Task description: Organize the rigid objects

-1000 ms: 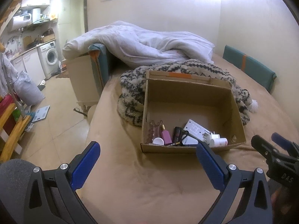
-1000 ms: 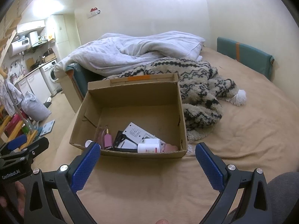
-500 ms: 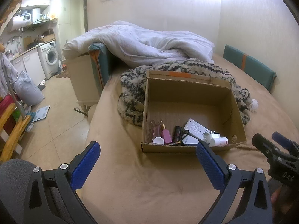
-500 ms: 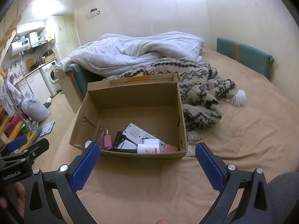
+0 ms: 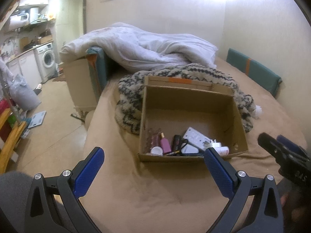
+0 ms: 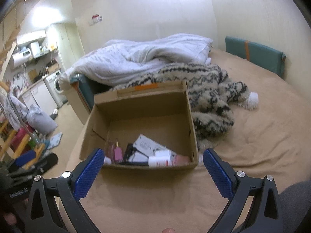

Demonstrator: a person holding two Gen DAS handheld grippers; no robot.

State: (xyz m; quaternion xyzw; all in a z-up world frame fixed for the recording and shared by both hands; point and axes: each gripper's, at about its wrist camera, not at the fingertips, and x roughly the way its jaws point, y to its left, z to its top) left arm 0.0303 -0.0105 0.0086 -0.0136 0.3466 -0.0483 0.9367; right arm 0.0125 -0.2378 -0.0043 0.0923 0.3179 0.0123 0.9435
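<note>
The left tool (image 5: pixel 153 155) is held wide open above the bed (image 5: pixel 120 186), nothing between its blue pads (image 5: pixel 88 169). Ahead, an open box (image 5: pixel 191 158) is seen on the bed, against a patterned blanket (image 5: pixel 128 101). Along its near wall are gathered a white jar (image 5: pixel 156 150), a pink bottle (image 5: pixel 165 144), scissors (image 5: pixel 181 145) and a white device (image 5: pixel 195 136). The right tool (image 6: pixel 152 156) is likewise spread fully and empty, just before the box (image 6: pixel 149 168). A white duvet (image 6: pixel 136 58) is piled behind.

Open right hand-held gripper (image 6: pixel 152 168), cardboard box (image 6: pixel 136 106), tan bed (image 6: pixel 252 139)
</note>
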